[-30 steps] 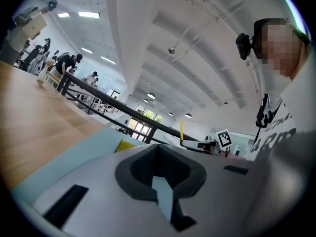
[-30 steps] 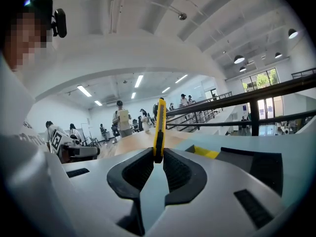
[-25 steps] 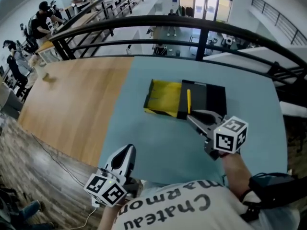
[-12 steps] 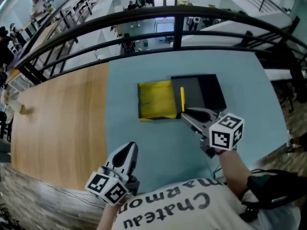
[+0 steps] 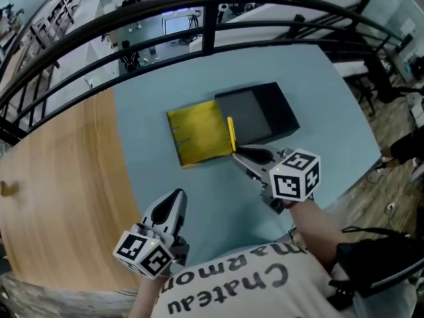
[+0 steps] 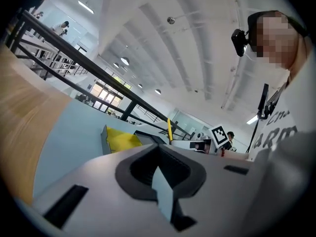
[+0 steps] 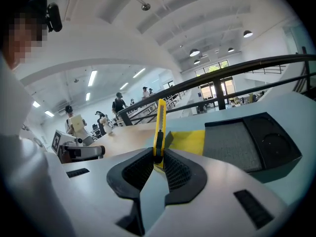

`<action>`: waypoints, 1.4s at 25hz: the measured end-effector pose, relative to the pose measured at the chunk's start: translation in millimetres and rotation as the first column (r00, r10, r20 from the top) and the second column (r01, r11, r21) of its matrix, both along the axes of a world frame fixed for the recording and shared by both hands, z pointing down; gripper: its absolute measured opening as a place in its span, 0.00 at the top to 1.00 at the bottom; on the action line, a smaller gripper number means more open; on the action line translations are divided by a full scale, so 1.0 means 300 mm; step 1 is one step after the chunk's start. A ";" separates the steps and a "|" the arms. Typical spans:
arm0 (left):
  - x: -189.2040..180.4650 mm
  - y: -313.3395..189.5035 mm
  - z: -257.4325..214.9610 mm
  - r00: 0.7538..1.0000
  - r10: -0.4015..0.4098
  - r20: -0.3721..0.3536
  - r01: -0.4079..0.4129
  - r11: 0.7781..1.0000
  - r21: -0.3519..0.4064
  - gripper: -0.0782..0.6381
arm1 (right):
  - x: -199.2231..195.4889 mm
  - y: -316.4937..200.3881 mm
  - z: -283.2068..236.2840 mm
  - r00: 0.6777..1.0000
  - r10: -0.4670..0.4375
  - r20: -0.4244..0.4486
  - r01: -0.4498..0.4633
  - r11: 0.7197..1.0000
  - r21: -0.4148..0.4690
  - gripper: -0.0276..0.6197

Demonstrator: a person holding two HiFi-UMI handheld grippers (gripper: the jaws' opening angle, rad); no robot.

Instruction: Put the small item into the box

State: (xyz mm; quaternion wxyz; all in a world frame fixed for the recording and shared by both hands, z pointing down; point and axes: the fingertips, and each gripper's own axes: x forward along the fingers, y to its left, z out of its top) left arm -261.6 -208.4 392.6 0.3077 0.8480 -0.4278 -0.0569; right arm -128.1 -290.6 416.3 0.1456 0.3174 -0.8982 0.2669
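An open box lies on the teal table (image 5: 159, 78), with its black tray (image 5: 257, 113) to the right and its yellow lid (image 5: 195, 135) folded out to the left. My right gripper (image 5: 240, 155) is shut on a slim yellow cutter (image 5: 231, 132), which stands over the near edge where lid and tray meet. In the right gripper view the cutter (image 7: 159, 126) rises upright between the pads (image 7: 174, 169), with the tray (image 7: 247, 144) beyond. My left gripper (image 5: 173, 201) is shut and holds nothing, low by my body, well short of the box.
A wooden tabletop (image 5: 59, 177) adjoins the teal one on the left. A black railing (image 5: 212, 15) runs behind the far edge, with a drop to a lower floor beyond. The teal table's right edge (image 5: 361, 134) is close to the box.
The head view has swung, so the box now sits further left and turned in the picture. My right gripper keeps the cutter at the box's near edge; my left gripper stays low.
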 end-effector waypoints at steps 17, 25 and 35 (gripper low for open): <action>-0.126 -0.174 0.199 0.999 0.053 0.007 -0.052 0.993 -0.103 0.89 | -0.130 -0.152 0.334 0.934 0.061 -0.353 -0.132 0.975 -0.179 0.84; -0.182 -0.159 0.239 0.999 0.042 0.012 -0.041 0.993 -0.109 0.89 | -0.151 -0.187 0.438 0.871 -0.015 -0.491 -0.101 0.973 -0.209 0.84; -0.199 -0.117 0.243 0.999 0.044 -0.013 -0.045 0.992 -0.118 0.89 | -0.150 -0.203 0.503 0.818 -0.080 -0.570 -0.120 0.945 -0.304 0.83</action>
